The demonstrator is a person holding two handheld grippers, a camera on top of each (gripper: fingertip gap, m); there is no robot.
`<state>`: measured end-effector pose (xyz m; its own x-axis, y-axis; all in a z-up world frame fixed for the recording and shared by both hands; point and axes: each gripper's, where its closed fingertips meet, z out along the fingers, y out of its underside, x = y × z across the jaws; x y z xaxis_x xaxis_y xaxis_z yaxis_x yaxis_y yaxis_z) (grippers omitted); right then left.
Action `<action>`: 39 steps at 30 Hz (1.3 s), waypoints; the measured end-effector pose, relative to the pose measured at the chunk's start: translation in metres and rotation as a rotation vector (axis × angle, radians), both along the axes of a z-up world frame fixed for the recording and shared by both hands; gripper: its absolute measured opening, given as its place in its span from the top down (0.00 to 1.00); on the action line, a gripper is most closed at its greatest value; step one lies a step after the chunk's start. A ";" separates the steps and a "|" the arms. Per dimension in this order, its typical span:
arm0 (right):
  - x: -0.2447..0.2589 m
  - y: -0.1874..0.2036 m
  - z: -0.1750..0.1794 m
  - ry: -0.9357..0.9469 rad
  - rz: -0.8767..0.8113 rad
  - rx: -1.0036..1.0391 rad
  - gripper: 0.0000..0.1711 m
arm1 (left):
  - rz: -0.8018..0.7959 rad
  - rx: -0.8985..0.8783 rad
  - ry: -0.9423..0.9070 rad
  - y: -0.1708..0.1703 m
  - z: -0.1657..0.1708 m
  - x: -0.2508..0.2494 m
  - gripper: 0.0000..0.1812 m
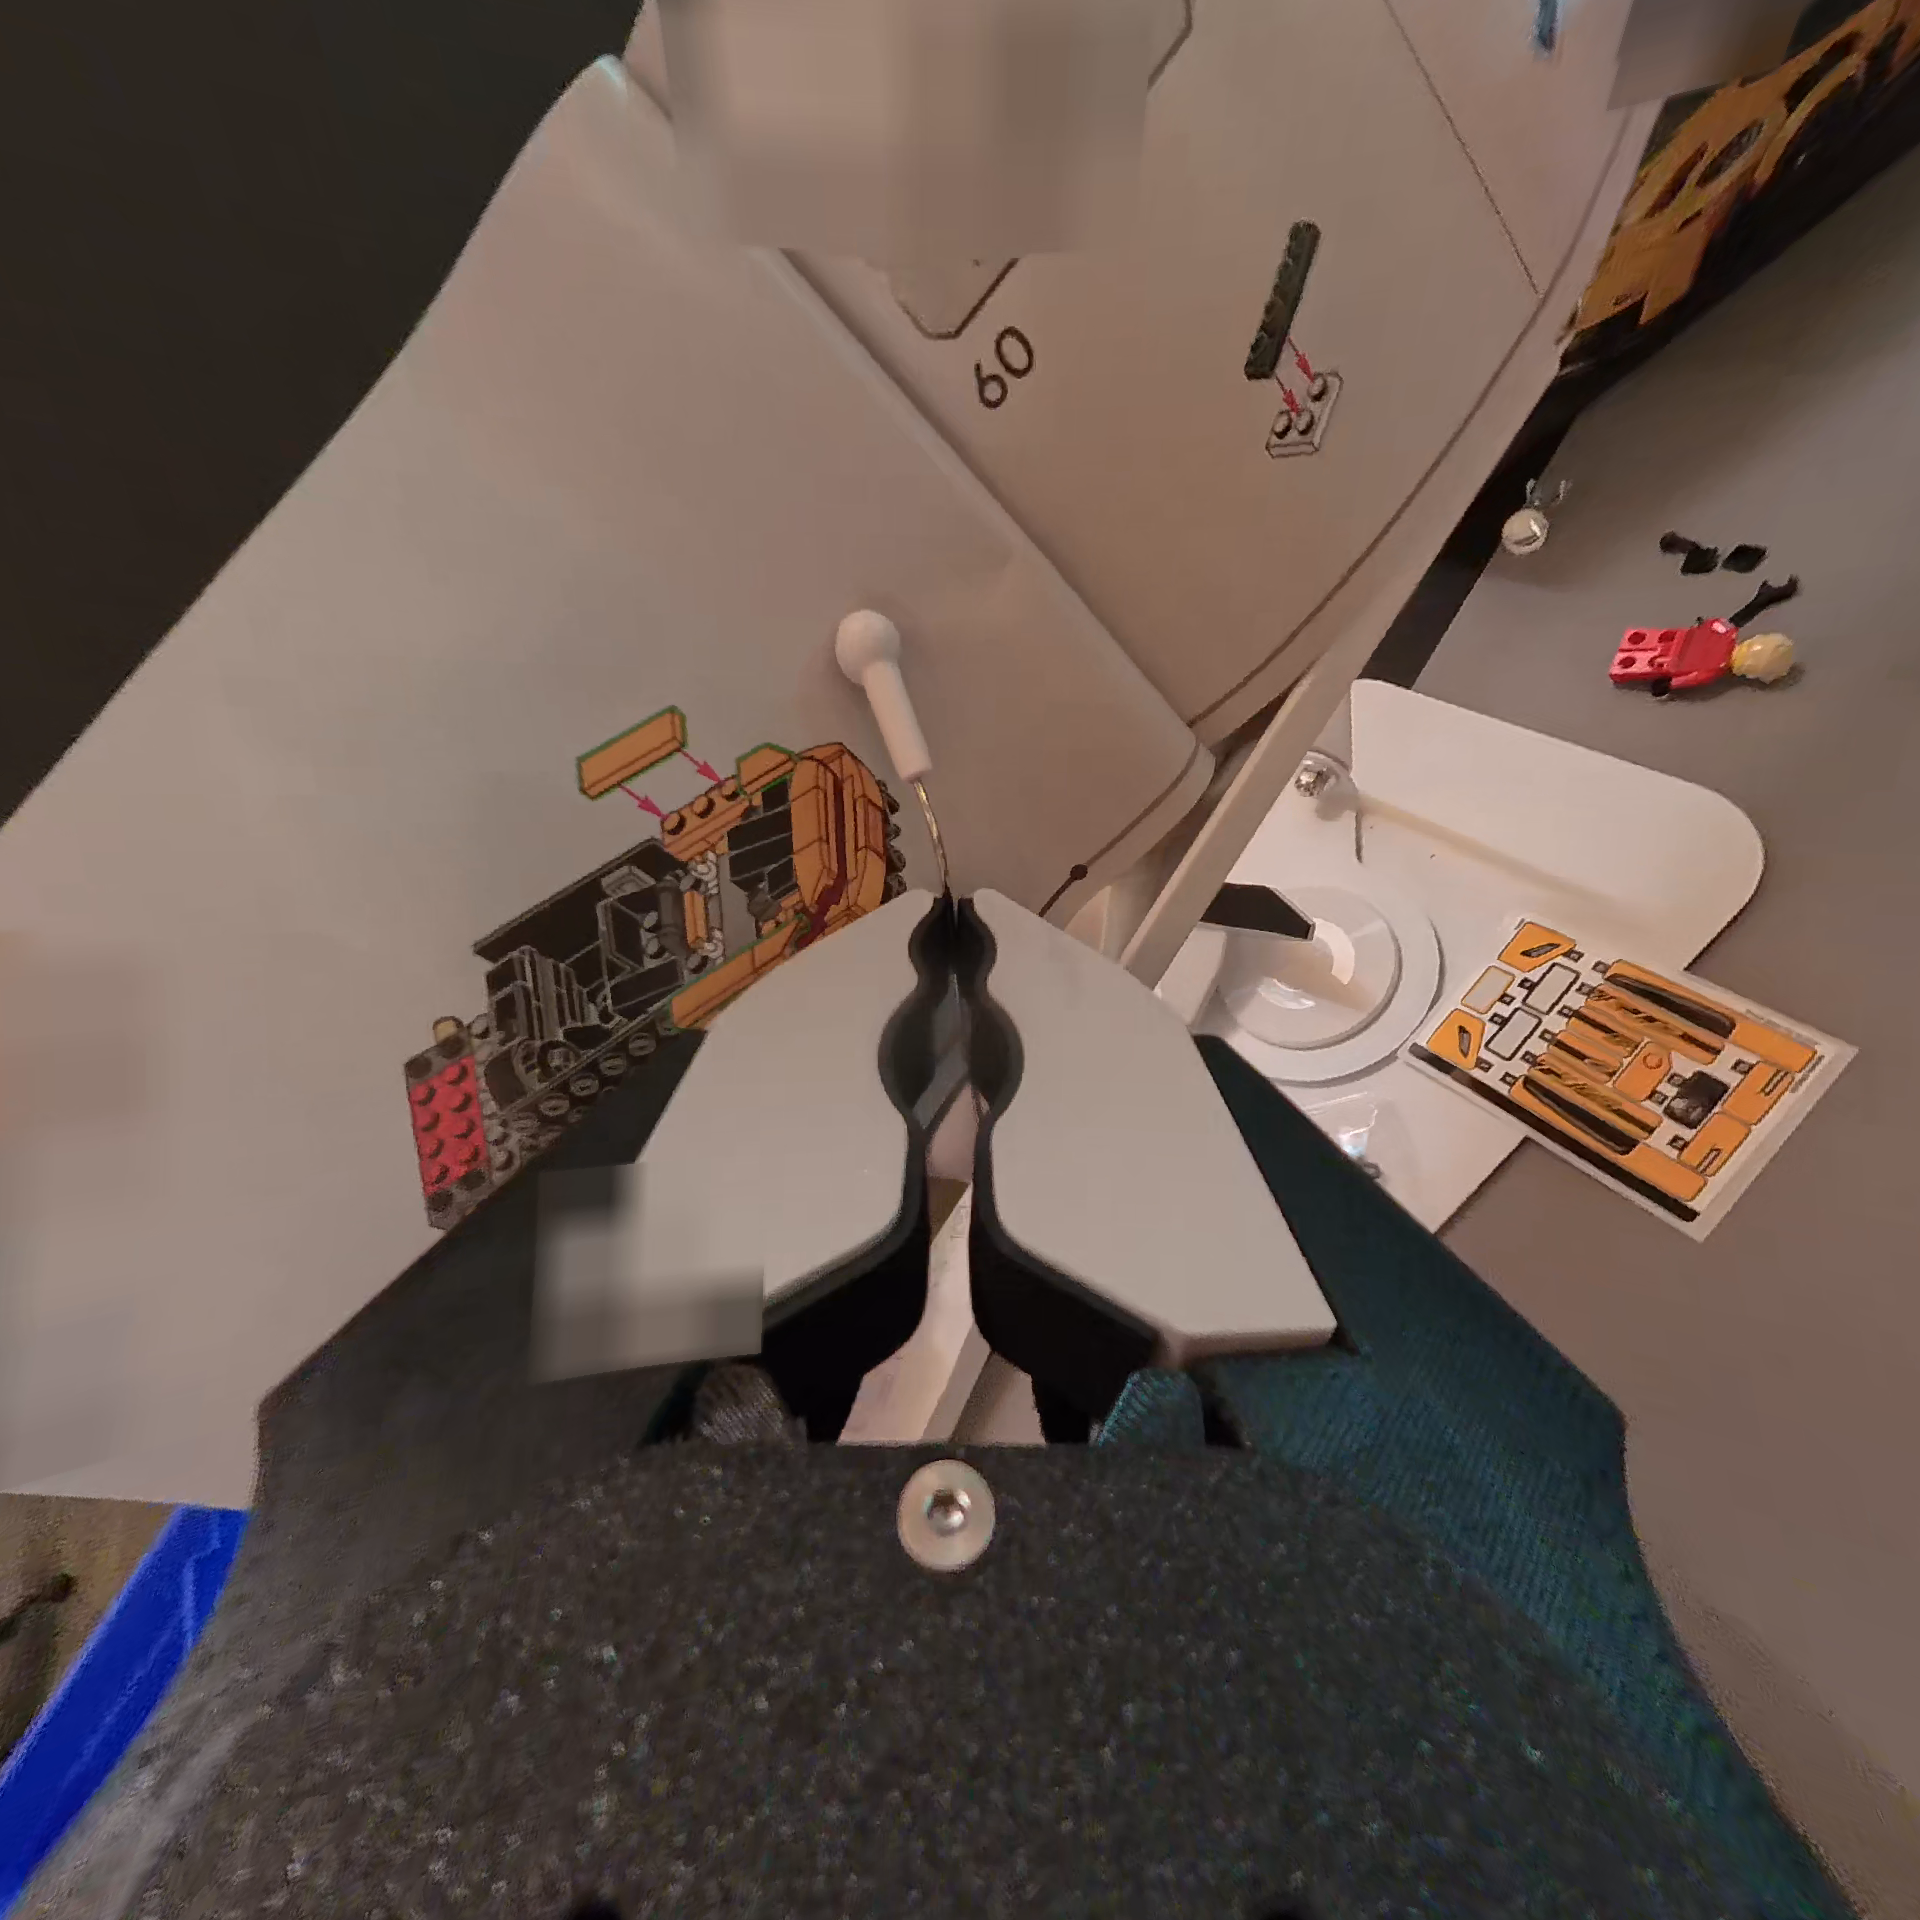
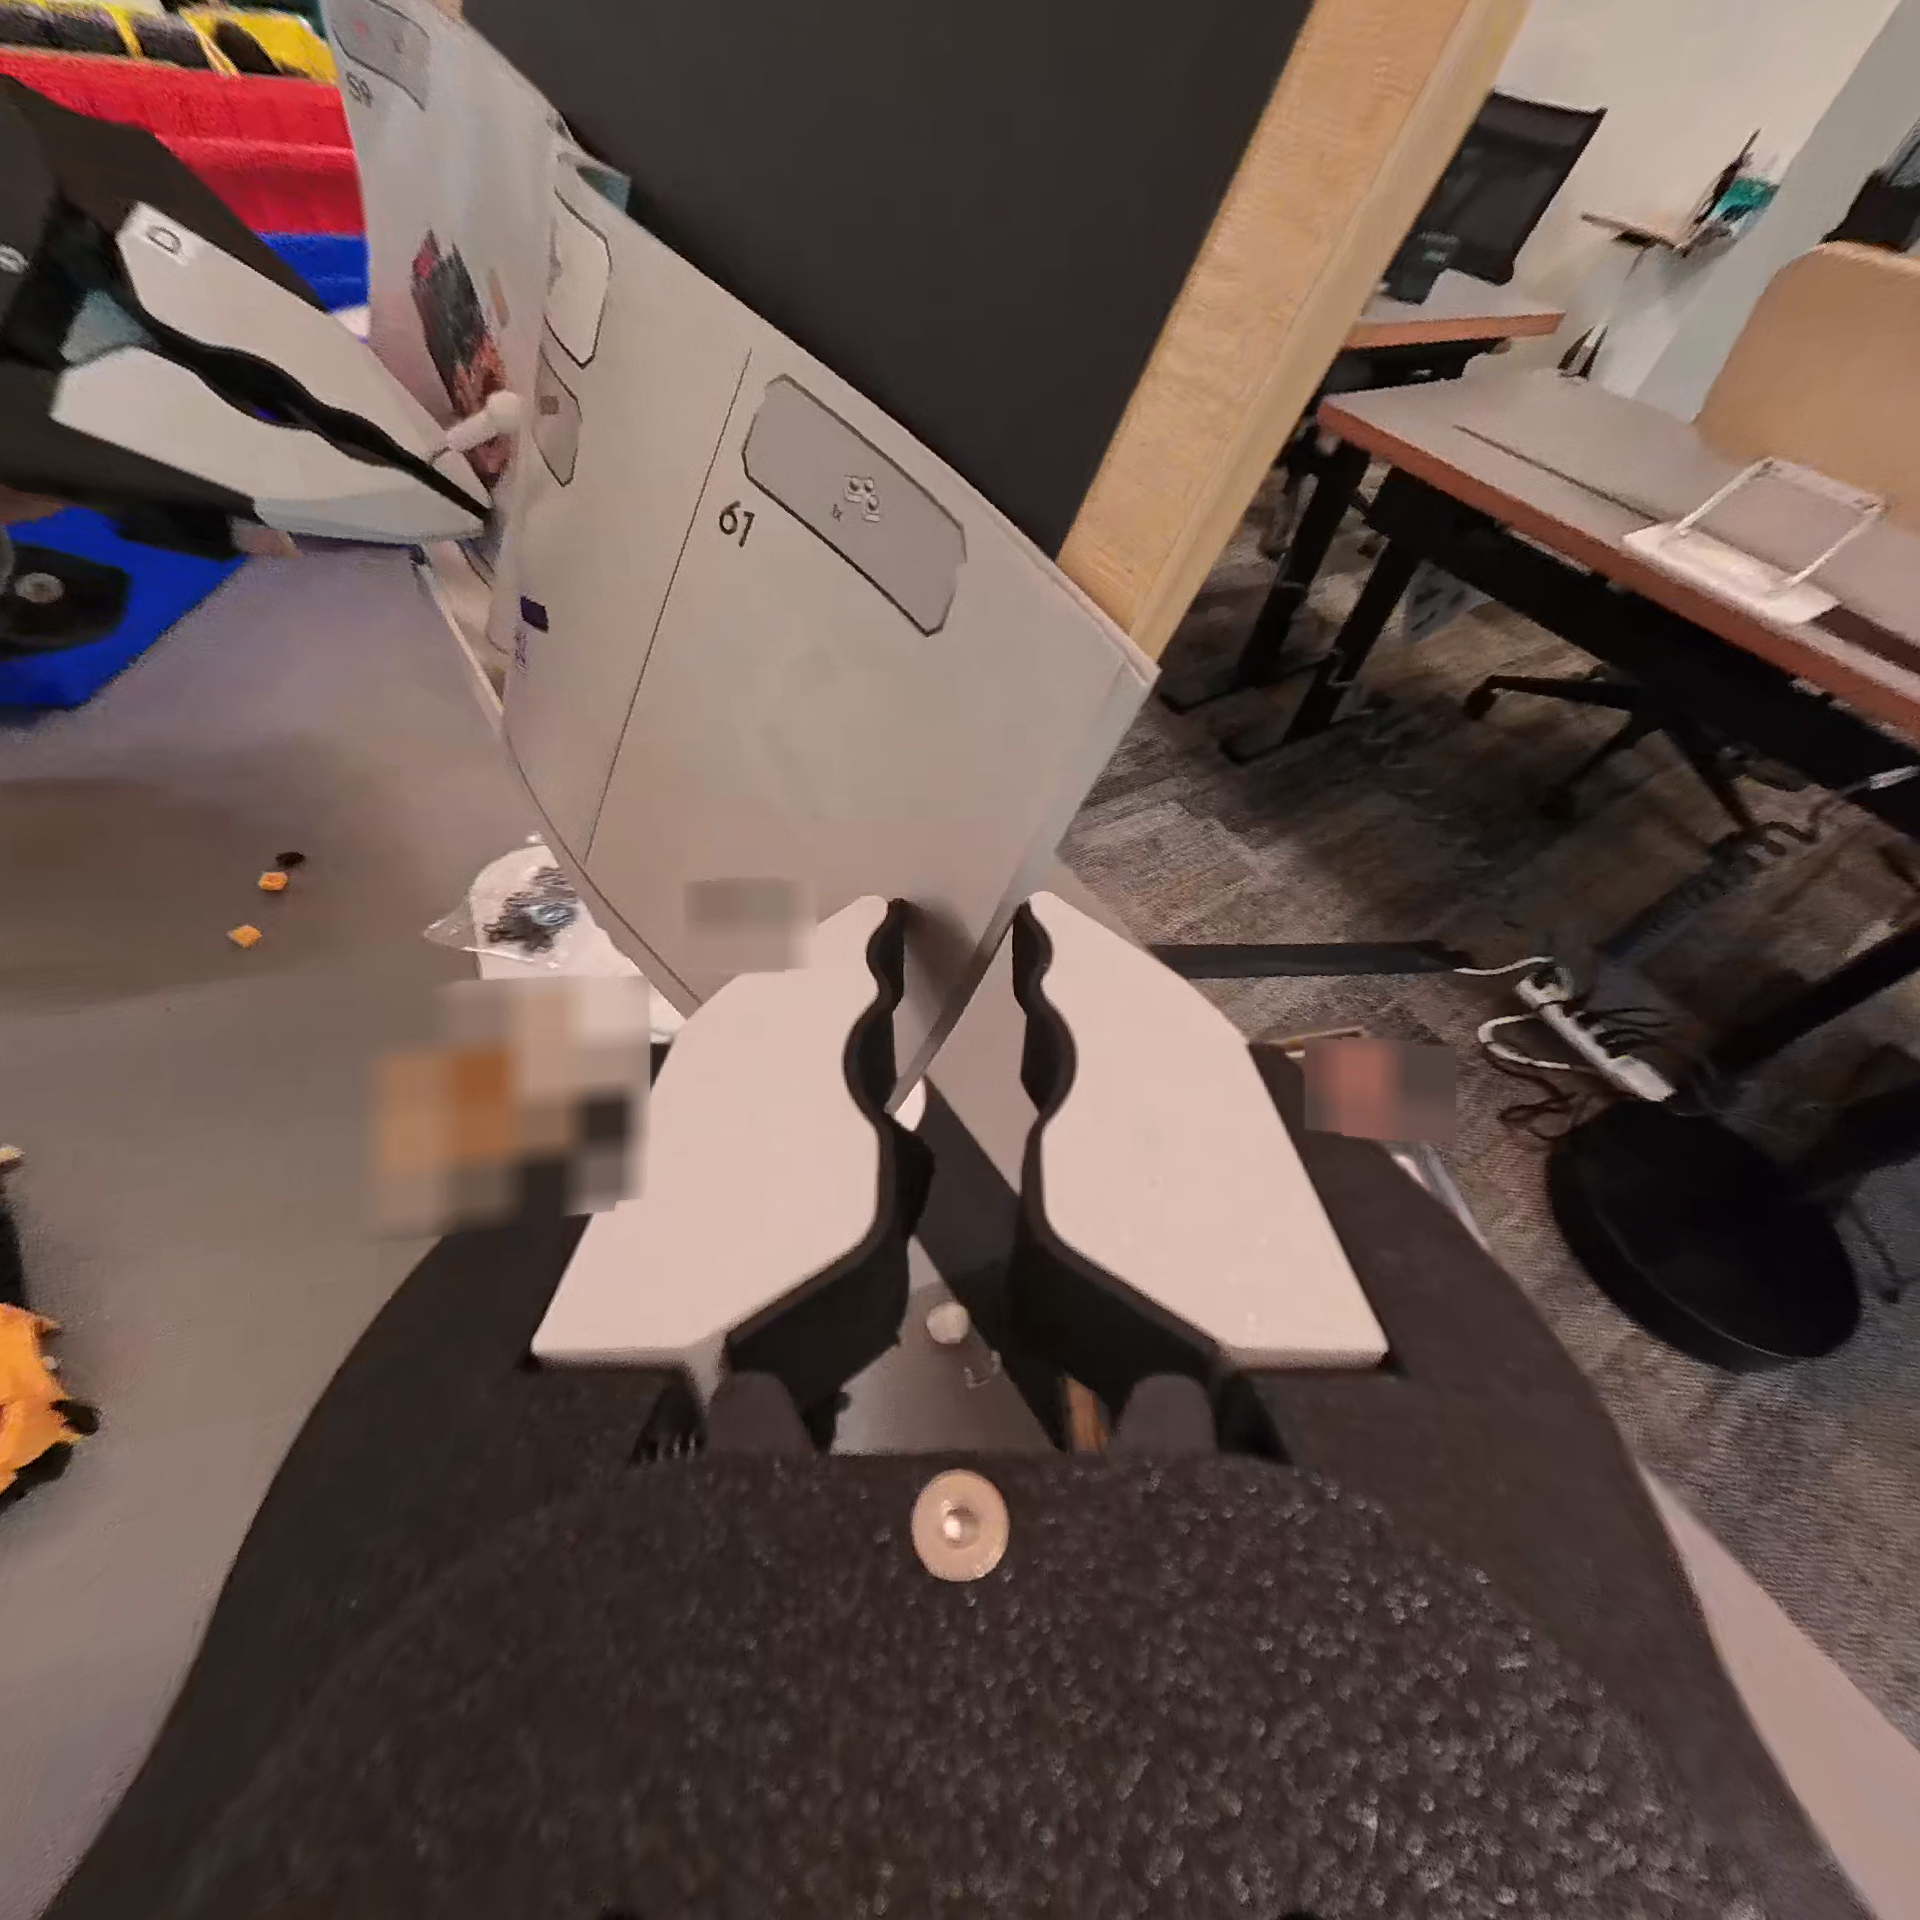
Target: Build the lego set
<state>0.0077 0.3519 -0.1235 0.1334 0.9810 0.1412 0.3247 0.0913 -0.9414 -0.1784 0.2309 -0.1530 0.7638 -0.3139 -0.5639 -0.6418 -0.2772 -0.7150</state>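
Note:
The instruction booklet (image 1: 520, 582) stands open on a white stand (image 1: 1558, 831). My left gripper (image 1: 951, 909) is shut on the thin metal wire of the stand's white-tipped page clip (image 1: 883, 686), which lies against the left page. In the right wrist view, my right gripper (image 2: 956, 909) is open, and the lower corner of a lifted, curling page (image 2: 831, 727) passes between its jaws. The left gripper (image 2: 473, 504) also shows there at the upper left, by the clip (image 2: 499, 416).
A sticker sheet (image 1: 1621, 1070), a red minifigure (image 1: 1704, 655) and small loose parts lie right of the stand. A bag of black parts (image 2: 530, 914), orange bits (image 2: 272, 881) and a yellow build (image 2: 31, 1382) lie on the table. Blue bins (image 2: 83, 623) stand behind. Across from one pair of fingers to the other is roughly 25 cm. The red minifigure (image 1: 1704, 655) is about 20 cm from my right fingertips and 30 cm from my left.

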 end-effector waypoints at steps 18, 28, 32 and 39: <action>0.008 0.002 0.010 0.136 -0.147 0.150 0.86 | -0.191 0.047 0.392 -0.002 -0.013 0.016 1.00; 0.020 -0.056 0.031 0.144 -0.205 0.337 0.91 | -0.125 0.055 0.452 -0.001 -0.012 0.014 1.00; -0.028 -0.091 -0.008 -0.025 -0.107 0.357 0.95 | -0.095 0.057 0.422 0.000 -0.012 0.013 1.00; -0.045 -0.054 -0.039 -0.216 -0.258 0.357 1.00 | -0.051 0.056 0.410 -0.004 -0.013 0.010 1.00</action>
